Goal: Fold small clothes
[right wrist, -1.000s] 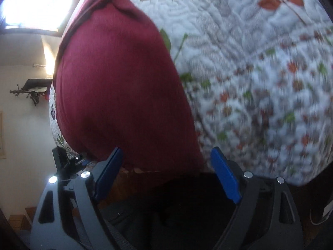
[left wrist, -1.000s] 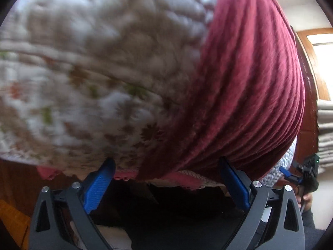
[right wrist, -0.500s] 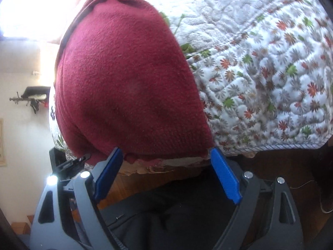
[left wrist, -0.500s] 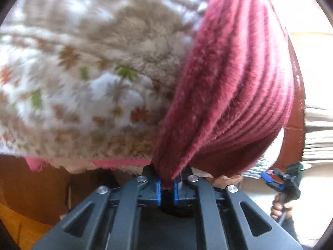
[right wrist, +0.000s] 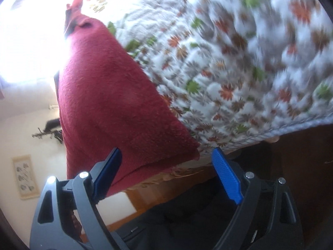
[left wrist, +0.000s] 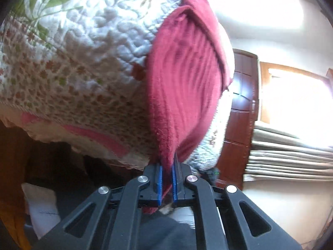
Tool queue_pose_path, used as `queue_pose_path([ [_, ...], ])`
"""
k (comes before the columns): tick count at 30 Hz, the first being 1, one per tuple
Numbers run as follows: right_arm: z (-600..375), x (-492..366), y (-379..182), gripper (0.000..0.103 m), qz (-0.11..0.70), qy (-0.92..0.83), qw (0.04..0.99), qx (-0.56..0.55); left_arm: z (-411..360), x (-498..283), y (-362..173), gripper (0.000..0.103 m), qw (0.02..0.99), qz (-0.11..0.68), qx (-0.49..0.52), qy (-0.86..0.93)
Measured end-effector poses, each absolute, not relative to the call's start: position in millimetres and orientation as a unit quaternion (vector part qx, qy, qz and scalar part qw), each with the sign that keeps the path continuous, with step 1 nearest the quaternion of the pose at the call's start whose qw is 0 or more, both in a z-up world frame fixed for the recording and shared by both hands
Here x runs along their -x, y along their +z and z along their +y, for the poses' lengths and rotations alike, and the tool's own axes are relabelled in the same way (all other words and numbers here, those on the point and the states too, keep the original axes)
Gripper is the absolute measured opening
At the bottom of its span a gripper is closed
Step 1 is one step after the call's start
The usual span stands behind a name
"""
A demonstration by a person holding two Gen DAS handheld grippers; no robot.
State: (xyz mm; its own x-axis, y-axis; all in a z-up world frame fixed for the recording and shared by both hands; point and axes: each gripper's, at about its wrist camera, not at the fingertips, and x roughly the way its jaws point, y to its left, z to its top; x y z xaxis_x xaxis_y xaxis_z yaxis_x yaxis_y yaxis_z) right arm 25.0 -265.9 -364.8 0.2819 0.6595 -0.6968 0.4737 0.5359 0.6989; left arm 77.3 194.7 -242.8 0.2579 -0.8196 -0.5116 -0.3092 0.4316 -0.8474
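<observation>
Maroon cloth (left wrist: pixel 183 87) on the quilted bed (left wrist: pixel 87 62), near corner clamped in left gripper (left wrist: pixel 167 182), lifted off the bed's edge. Right gripper (right wrist: pixel 166 175) spread wide, just short of the other corner (right wrist: pixel 193 154), gripping nothing. Risk: one-sided lift, skewed fold.

Open air right of bed (left wrist: pixel 87 66); raised cloth (left wrist: pixel 183 87) blocks left tongs (left wrist: pixel 167 184); quilt (right wrist: pixel 239 73) free rightward
</observation>
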Motion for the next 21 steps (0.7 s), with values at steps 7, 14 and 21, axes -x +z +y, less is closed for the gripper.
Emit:
queue_pose_path([
  [7,-257,-5,-397,0.088,0.579,0.075,0.626,-0.517,175,-81,-232,0.006,0.614,0.588,0.487,-0.201],
  [14,-245,20,-430,0.089,0.564,0.099,0.593,-0.567,171,-78,-212,0.006,0.607,0.57,0.509,-0.219],
  [21,-242,41,-449,0.089,0.484,0.115,0.56,-0.663,161,-84,-176,0.006,0.609,0.563,0.505,-0.239],
])
